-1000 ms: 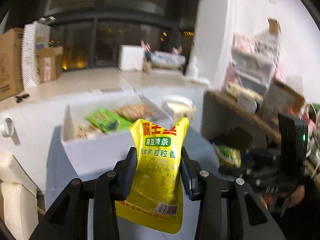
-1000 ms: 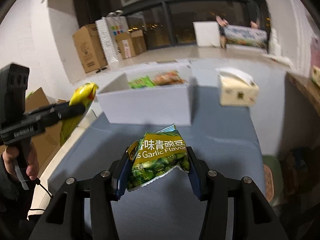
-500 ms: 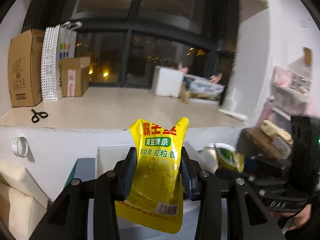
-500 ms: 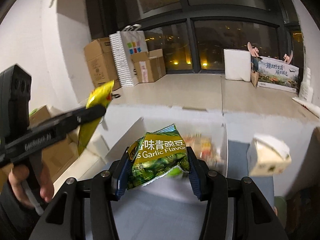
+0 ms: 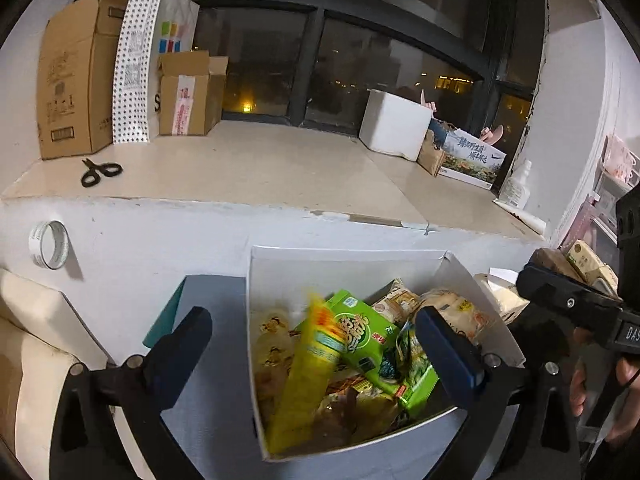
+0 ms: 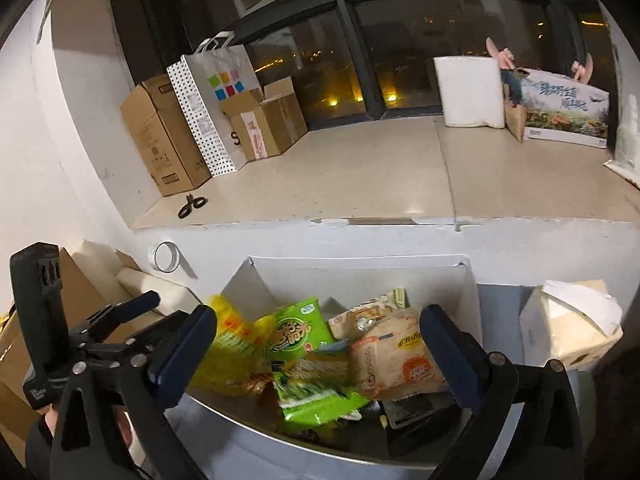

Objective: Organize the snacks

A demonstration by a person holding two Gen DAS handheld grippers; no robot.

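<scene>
A white box (image 5: 344, 258) full of snack packets sits on the grey-blue table; it also shows in the right wrist view (image 6: 352, 266). My left gripper (image 5: 316, 348) is open above the box, and the yellow pouch (image 5: 308, 364) is blurred, dropping into it. My right gripper (image 6: 316, 350) is open above the box, and the green garlic pea bag (image 6: 316, 392) lies blurred among the snacks below it. A green packet (image 5: 360, 332) and a pale bread pack (image 6: 396, 356) lie in the box. The left gripper shows at the left of the right wrist view (image 6: 132, 320).
A white ledge (image 5: 240, 168) behind the box holds cardboard boxes (image 5: 72, 76), scissors (image 5: 98, 170), a white foam box (image 5: 394, 124) and a printed carton (image 6: 564, 108). A tape roll (image 5: 48, 244) hangs on the wall. A tissue box (image 6: 568, 320) stands right of the white box.
Both grippers have moved over the white box and opened. The yellow pouch and the green pea bag have been let go into the box.
</scene>
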